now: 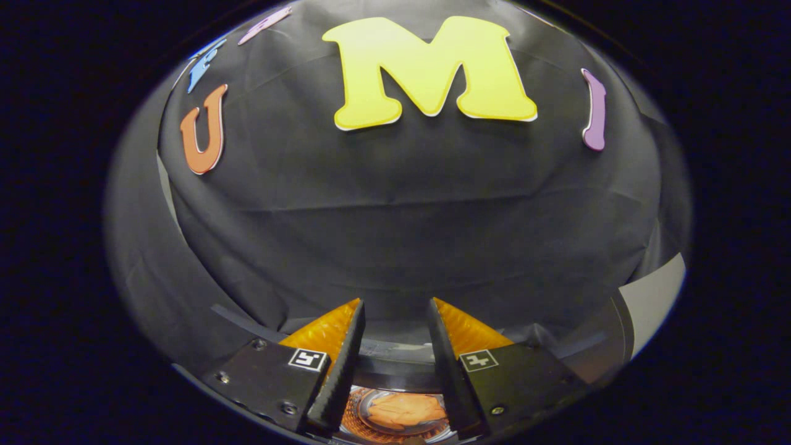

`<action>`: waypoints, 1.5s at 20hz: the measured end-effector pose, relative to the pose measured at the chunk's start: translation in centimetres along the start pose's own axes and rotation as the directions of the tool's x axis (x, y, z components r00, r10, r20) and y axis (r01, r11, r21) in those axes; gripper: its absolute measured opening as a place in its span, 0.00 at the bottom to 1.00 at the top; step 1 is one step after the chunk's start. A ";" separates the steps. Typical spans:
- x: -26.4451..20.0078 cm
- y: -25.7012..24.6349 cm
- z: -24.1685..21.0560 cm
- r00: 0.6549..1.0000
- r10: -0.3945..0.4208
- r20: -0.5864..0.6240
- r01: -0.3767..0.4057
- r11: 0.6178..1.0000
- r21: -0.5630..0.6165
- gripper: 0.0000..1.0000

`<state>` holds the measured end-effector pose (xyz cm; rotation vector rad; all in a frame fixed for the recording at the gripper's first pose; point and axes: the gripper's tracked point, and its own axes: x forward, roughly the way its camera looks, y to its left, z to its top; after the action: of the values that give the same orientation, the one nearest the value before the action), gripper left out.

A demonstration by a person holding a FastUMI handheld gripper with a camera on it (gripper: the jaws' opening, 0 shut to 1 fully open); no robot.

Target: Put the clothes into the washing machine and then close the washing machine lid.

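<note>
My gripper (395,303) is open, its two fingers a hand's width apart with nothing between them. It points at the black cloth wall (395,235). Low between the finger bases I look down into the washing machine's round drum (353,415), with its ribbed, perforated wall. A crumpled orange-looking piece of clothing (401,411) lies at the drum's bottom. The machine's dark curved rim (395,366) runs across just beyond the drum, between the fingers. The fingers hide the rest of the machine, and I cannot make out its lid.
The black cloth wall stands close ahead and wraps round on both sides. A pale grey panel (655,296) shows past the cloth's edge, right of the right finger. A dark curved band (247,321) runs behind the left finger.
</note>
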<state>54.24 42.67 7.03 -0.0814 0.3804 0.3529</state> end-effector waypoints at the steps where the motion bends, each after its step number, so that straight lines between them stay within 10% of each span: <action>1: -0.2 0.0 -0.1 1.000 -0.001 0.001 0.001 1.000 -0.001 0.64; 30: -7.2 1.4 -7.8 1.000 -0.007 0.006 0.008 0.999 -0.049 0.65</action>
<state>44.75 40.59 2.53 -0.1299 0.3660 0.3551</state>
